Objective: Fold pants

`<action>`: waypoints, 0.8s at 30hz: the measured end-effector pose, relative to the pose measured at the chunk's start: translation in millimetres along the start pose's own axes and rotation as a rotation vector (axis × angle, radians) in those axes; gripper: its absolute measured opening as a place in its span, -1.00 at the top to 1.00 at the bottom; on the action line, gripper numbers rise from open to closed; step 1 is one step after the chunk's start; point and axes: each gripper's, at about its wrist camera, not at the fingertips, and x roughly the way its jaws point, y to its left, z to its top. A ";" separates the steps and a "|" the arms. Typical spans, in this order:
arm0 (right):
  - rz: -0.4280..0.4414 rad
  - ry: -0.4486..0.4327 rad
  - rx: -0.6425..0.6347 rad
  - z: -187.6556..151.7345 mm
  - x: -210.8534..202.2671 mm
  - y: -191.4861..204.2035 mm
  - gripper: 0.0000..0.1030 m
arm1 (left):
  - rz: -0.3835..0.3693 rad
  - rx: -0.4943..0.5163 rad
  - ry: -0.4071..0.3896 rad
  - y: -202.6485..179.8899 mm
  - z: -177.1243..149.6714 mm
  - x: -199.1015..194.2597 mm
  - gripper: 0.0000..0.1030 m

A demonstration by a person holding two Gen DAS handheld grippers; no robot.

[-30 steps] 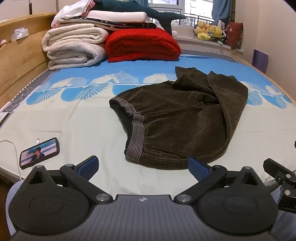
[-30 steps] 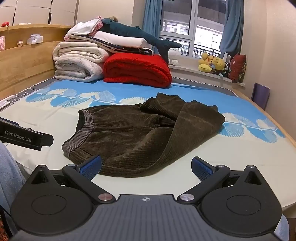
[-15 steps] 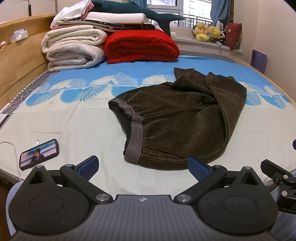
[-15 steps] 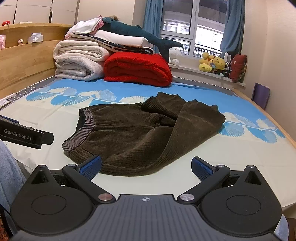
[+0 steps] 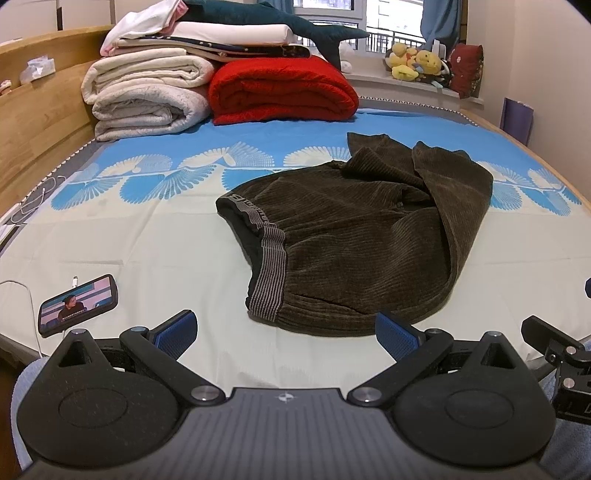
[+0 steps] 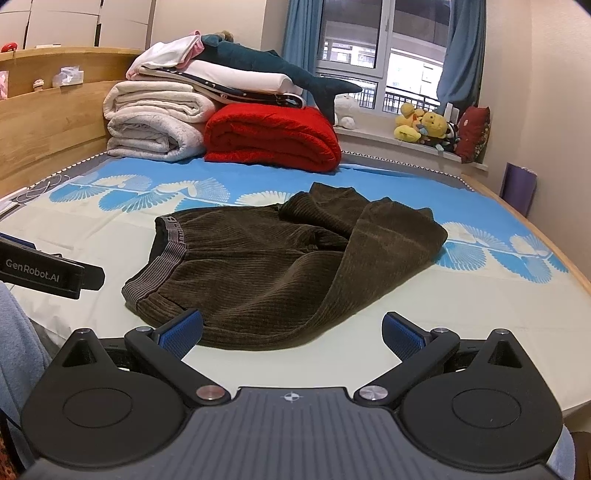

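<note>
Dark brown corduroy pants (image 5: pixel 354 236) lie crumpled on the bed, grey striped waistband (image 5: pixel 267 273) toward the near left, legs bunched toward the far right. They also show in the right wrist view (image 6: pixel 280 266). My left gripper (image 5: pixel 286 332) is open and empty, just short of the pants' near edge. My right gripper (image 6: pixel 291 332) is open and empty, its left fingertip (image 6: pixel 181 330) over the near hem. The left gripper's body (image 6: pixel 48 273) shows at the left of the right wrist view.
A phone (image 5: pixel 77 304) with a lit screen and cable lies at the bed's near left edge. Folded white blankets (image 5: pixel 147 96), a red blanket (image 5: pixel 280 92) and a plush shark (image 5: pixel 266 14) are stacked at the far end. A wooden headboard (image 5: pixel 33 129) runs along the left.
Both grippers have edged slightly forward toward the pants. The pants have not moved. Both grippers stay open.
</note>
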 end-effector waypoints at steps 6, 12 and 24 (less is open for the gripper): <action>-0.001 0.002 0.000 -0.7 0.9 0.9 -0.99 | 0.001 0.003 0.002 -0.2 -0.5 0.2 -0.99; -0.002 0.005 0.001 -0.6 1.3 0.8 -0.99 | 0.003 -0.001 0.005 -0.6 -1.7 1.5 -0.99; 0.003 0.007 0.004 -4.0 2.6 0.2 -0.99 | 0.001 0.000 0.009 -1.3 -1.3 1.5 -0.99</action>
